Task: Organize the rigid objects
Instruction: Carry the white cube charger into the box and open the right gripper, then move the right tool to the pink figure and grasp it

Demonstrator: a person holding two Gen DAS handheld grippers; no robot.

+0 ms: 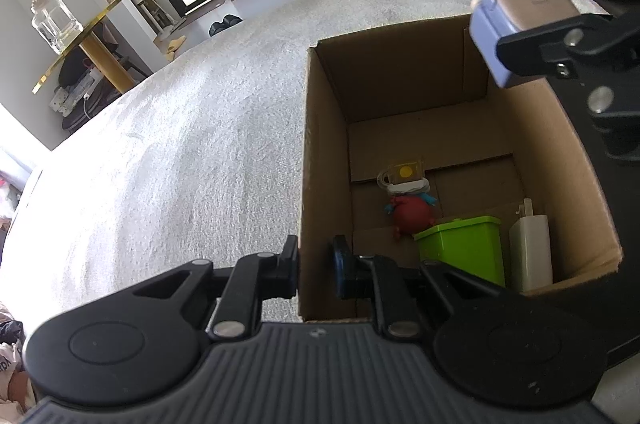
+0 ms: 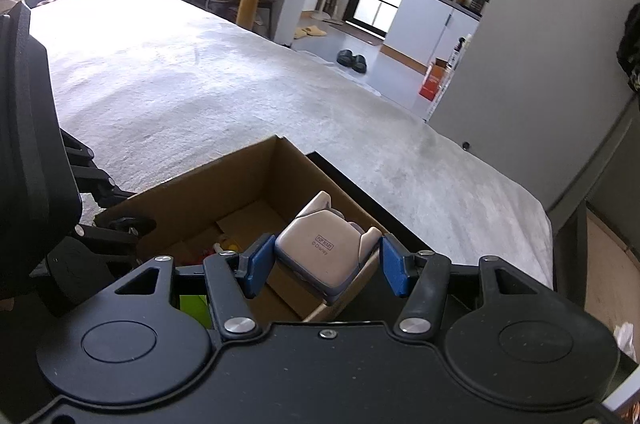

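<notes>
Blue pads of the right tool [image 2: 326,266] sit either side of a pinkish-beige toy figure [image 2: 322,254] with a lilac-blue base. The left pad presses against it; on the right I see a sliver of gap beside the toy's ear, so the jaws look middling in width and either barely gripping or just letting go. I cannot tell which. From the left wrist view the same toy figure [image 1: 520,9] hangs above the far right corner of the cardboard box [image 1: 324,151], clear of the rim.

Lower down, the left tool [image 1: 316,270] straddles the box's near left wall, one black finger outside and one blue-padded finger inside, closed narrowly on the cardboard, apparently steadying it.

Inside the box lie a small yellow-faced padlock-like piece [image 1: 404,172], a red figurine [image 1: 412,212], a green mini bin [image 1: 464,248] and a white charger plug [image 1: 530,248]. So four things look already stowed, and the fifth seems about to join them.

Around the box, the pale bed cover [image 1: 180,143] shows nothing loose in either view, so by my judgement this could be one of the last items, though parts of the bed are hidden.
</notes>
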